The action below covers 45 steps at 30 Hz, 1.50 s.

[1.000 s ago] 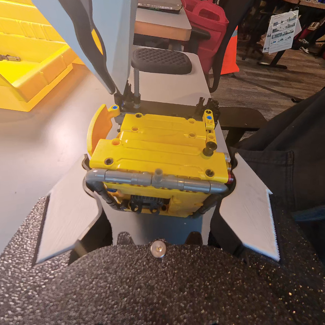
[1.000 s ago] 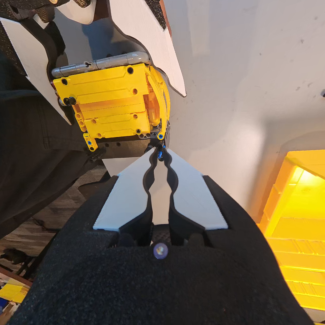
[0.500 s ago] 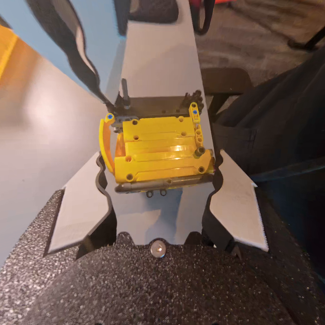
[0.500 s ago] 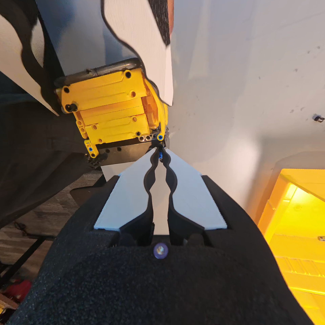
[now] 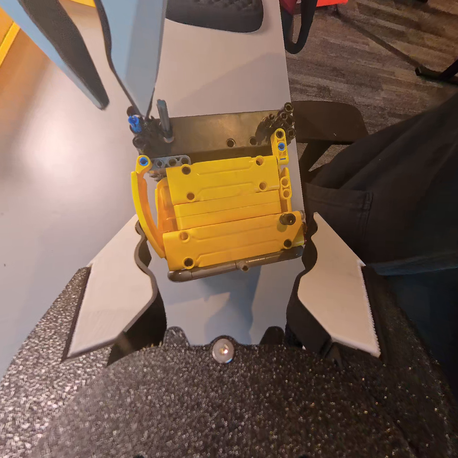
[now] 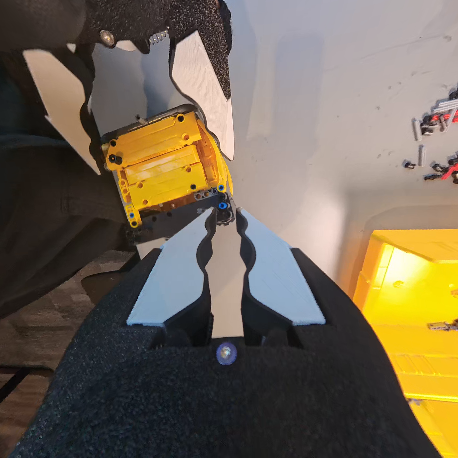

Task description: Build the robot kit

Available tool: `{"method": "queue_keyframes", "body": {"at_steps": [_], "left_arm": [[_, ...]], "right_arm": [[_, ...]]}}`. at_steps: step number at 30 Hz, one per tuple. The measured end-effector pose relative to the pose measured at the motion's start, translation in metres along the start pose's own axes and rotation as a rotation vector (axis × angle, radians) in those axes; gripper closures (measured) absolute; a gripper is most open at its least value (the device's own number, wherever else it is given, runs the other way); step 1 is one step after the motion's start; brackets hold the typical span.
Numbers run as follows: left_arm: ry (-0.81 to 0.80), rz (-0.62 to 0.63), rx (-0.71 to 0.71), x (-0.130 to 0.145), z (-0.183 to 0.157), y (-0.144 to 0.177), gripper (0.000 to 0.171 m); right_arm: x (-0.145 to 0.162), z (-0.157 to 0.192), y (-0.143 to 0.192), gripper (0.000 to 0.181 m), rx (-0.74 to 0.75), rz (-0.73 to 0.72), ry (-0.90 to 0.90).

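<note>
Model (image 5: 223,218), a yellow brick-built block with a grey pipe along its near edge and a black plate (image 5: 210,133) at its far end, sits between the fingers of the left claw (image 5: 224,238). Those fingers press its two short sides, so that claw grips the model. It hangs over the edge of the pale surface (image 5: 62,173), beside a person's dark clothing (image 5: 371,198); whether it rests on the surface I cannot tell.

The right claw (image 6: 225,212) meets the model at the black plate's corner, where a blue pin (image 5: 133,121) and a dark axle (image 5: 163,119) stand. Its fingers are parted a little, one tip by the corner parts and the other clear of them, so it clasps nothing.

A yellow bin (image 6: 409,322) lies to the right, with loose parts (image 6: 441,148) scattered farther off.
</note>
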<state>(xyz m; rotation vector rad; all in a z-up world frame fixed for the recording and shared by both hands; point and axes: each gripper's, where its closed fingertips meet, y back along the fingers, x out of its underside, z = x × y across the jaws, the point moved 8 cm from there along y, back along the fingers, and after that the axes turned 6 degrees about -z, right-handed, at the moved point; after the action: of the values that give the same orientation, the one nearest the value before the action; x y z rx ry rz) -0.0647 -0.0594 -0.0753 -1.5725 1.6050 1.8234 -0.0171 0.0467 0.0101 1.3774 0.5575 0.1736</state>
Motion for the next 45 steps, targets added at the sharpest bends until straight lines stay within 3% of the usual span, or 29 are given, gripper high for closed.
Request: {"method": "queue_keyframes", "body": {"at_steps": [1,8,11,22,24,29,34,45], "left_arm": [[-0.006,0.006,0.007,0.0,0.001,0.001,0.048],[-0.086,0.044,0.089,0.0,0.009,0.006,0.048],[-0.076,0.042,0.124,-0.001,0.013,0.005,0.047],[-0.032,-0.173,0.18,-0.003,0.015,0.004,0.048],[0.009,-0.221,0.148,-0.003,0.012,0.008,0.05],[0.082,-0.269,0.006,0.009,-0.006,0.003,0.02],[0.096,-0.329,-0.003,0.011,-0.003,-0.019,0.027],[-0.039,-0.185,0.155,0.006,0.009,-0.015,0.028]], "right_arm": [[0.002,-0.001,0.003,0.165,-0.007,-0.025,0.017],[0.015,0.001,-0.007,0.161,-0.043,-0.155,0.222],[0.018,0.001,-0.011,0.169,-0.051,-0.17,0.272],[0.032,-0.003,-0.014,0.169,-0.118,-0.18,0.307],[0.035,-0.004,-0.016,0.169,-0.116,-0.181,0.297],[0.04,0.0,-0.017,0.169,-0.094,-0.236,0.265],[0.043,0.002,-0.017,0.169,-0.096,-0.256,0.248],[0.052,0.007,-0.018,0.171,-0.106,-0.233,0.289]]}}
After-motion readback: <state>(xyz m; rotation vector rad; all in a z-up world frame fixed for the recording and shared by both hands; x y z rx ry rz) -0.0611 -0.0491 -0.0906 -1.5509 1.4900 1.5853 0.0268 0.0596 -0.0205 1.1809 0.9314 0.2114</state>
